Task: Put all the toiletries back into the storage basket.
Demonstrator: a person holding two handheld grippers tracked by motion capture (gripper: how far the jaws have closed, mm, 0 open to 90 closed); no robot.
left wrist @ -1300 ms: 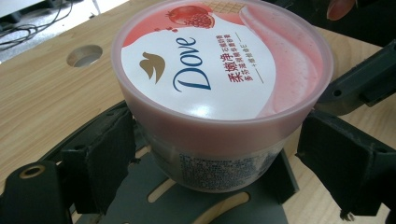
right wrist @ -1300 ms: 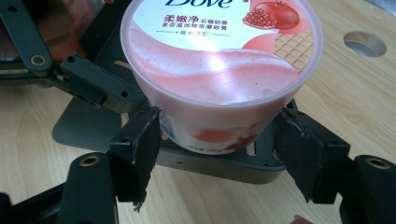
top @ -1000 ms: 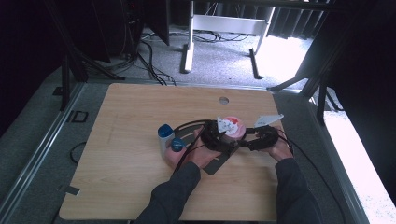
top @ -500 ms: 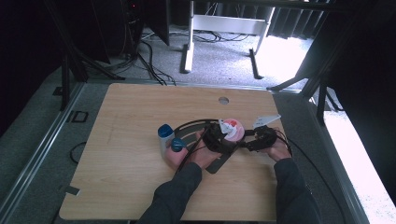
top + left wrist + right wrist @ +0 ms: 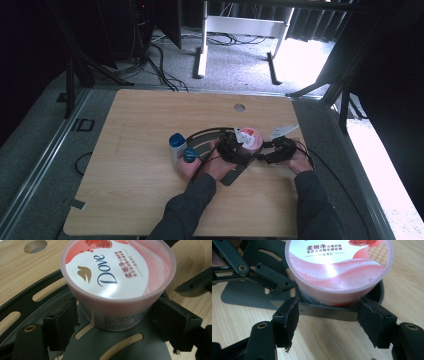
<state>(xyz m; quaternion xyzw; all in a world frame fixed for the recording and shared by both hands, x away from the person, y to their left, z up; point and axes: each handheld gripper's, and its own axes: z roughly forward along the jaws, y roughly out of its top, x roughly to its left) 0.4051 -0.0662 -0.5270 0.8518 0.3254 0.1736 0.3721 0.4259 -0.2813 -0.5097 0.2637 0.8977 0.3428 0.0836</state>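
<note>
A pink Dove jar (image 5: 117,282) stands upright near the middle of the wooden counter (image 5: 145,125), on a dark slotted metal plate (image 5: 107,345). Its wide lid is pale pink with a white label bearing the blue Dove name, a gold bird mark, red Chinese characters and a pomegranate picture; below the overhanging lid the tub narrows and carries fine print.

The left gripper (image 5: 115,325) has the jar's lower body between its jaws, which have just been closing a little; a sliver of gap shows at each pad, so they stand wide around the tub without pressing. The right gripper (image 5: 328,322) faces the jar from the other side, jaws wide, pads level with the plate's front edge and just short of the tub, holding nothing.

In the high view, a blue-capped bottle (image 5: 176,145) and a round blue cap (image 5: 189,155) stand just beside the left hand (image 5: 212,162). A white tag (image 5: 283,131) lies near the right hand (image 5: 300,161), close to the counter's right edge. The far and left parts of the counter lie bare, with a round hole (image 5: 239,107) near the far edge.
</note>
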